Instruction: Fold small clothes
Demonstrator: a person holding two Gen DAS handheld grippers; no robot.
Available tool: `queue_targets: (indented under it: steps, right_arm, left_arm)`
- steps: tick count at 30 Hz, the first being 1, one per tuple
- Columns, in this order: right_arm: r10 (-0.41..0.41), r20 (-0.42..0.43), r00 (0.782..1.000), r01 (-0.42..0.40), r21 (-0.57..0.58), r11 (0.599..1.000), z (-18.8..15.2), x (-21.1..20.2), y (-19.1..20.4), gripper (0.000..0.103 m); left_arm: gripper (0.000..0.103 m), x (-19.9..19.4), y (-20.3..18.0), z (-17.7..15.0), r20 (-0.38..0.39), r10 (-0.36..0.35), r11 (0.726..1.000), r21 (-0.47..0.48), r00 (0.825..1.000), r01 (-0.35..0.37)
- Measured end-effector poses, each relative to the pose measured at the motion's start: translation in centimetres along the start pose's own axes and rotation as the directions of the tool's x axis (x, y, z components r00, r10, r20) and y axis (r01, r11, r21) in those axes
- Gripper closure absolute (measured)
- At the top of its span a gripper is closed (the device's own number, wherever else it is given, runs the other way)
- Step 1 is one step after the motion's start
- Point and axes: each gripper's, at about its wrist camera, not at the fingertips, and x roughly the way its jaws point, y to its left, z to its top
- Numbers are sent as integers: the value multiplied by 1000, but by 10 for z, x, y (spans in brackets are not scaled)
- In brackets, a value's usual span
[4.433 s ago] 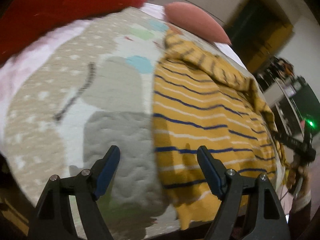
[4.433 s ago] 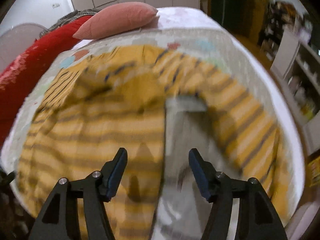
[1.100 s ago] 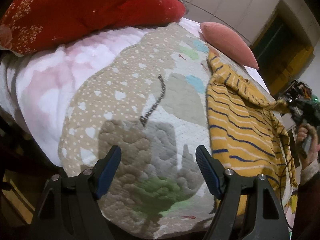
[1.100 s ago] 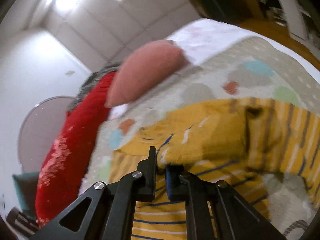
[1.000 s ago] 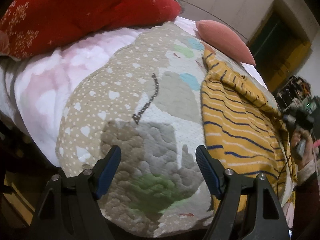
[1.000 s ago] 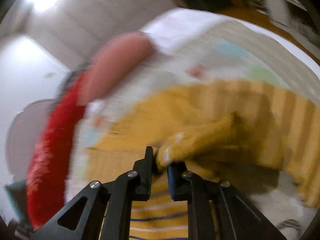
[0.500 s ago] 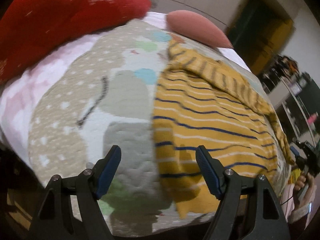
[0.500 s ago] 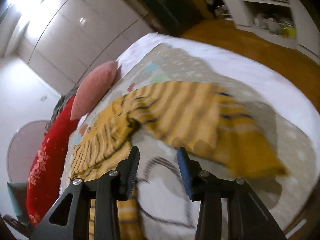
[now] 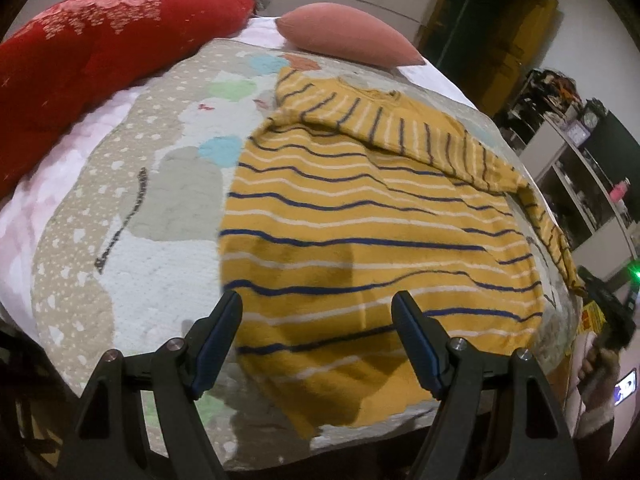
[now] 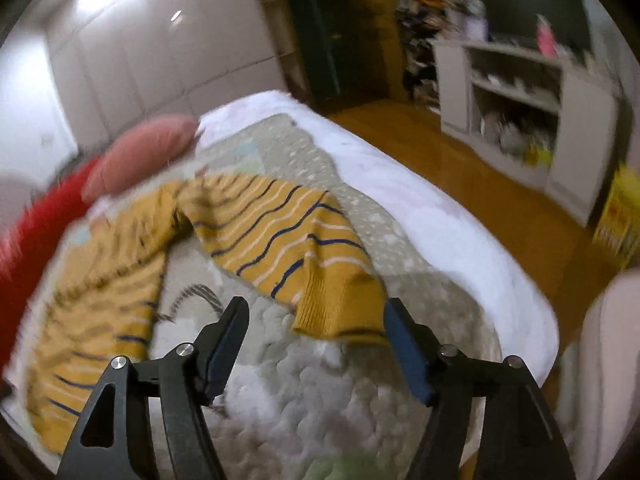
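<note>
A yellow sweater (image 9: pixel 360 220) with blue and white stripes lies flat on a patterned quilt (image 9: pixel 160 200) on a bed. My left gripper (image 9: pixel 316 312) hovers open over the sweater's near hem, nothing between its fingers. In the right wrist view one sleeve (image 10: pixel 280 240) is stretched out to the side, its ribbed cuff (image 10: pixel 340 316) lying on the quilt (image 10: pixel 320 400). My right gripper (image 10: pixel 316 312) sits just short of the cuff with its jaws opening. The cuff's edge lies close to the right fingertip, and the pads do not press on it.
A red pillow (image 9: pixel 100 52) and a pink cushion (image 9: pixel 348 36) lie at the head of the bed. The bed's white edge (image 10: pixel 460 216) drops to a wooden floor (image 10: pixel 500 184), with a white shelf unit (image 10: pixel 520 100) beyond. A person's hand (image 9: pixel 596 364) shows at the far right.
The right gripper, earlier shut on the sleeve cuff, drew the sleeve out sideways, let it go and opened. The left gripper moved from the bare quilt to over the sweater's hem.
</note>
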Motion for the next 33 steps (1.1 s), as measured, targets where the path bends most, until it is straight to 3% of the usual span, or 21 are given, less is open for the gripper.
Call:
queue_targets:
  steps: [1,2,3,5,7,13,20,26,28,30,33]
  right_arm:
    - [-15,-8,1000,14,-35,999,0,9,5,29]
    - [-31,-20,999,30,-68,997,1,18,7,35]
    - [-41,-34,999,38,-86,996,2,26,8,63]
    - [-15,-80,997,10,-60,998,7,36,0,96]
    - [37,-72,997,-36,13,999,14,36,-12,96]
    - [16,-8,1000,-14,226,974,29,22,-70,96]
    - [-69,-16,997,68,503,862,17,10,-154,95]
    - [-42,-12,999,41,547,836,-4,-9,-171,95]
    - [-15,0,1000,12,550,835,-10,-15,-170,90]
    - [13,19,1000,-22,559,829,-14,-19,-166,74]
    - [57,53,997,-77,587,806,-21,-20,-158,71]
  left_arm:
    - [27,0,-3,0,1,-4,1000,6,1000,4]
    - [27,-1,-5,0,2,-6,1000,9,1000,6]
    - [27,-2,-8,0,4,-7,1000,13,1000,7]
    - [27,-2,-11,-1,2,-5,1000,20,1000,5]
    - [27,-1,-12,-1,-3,0,1000,23,1000,0]
    - [27,3,-10,-1,-20,-17,1000,-2,1000,17]
    - [27,6,-7,-3,-26,-17,1000,-10,1000,17]
    - [27,13,-6,-4,-43,-29,999,-24,999,28]
    - [27,14,-6,-4,-47,-33,999,-23,998,32]
    - [27,14,-7,-5,-47,-36,999,-21,998,35]
    - [27,14,-6,-5,-45,-33,999,-25,998,31]
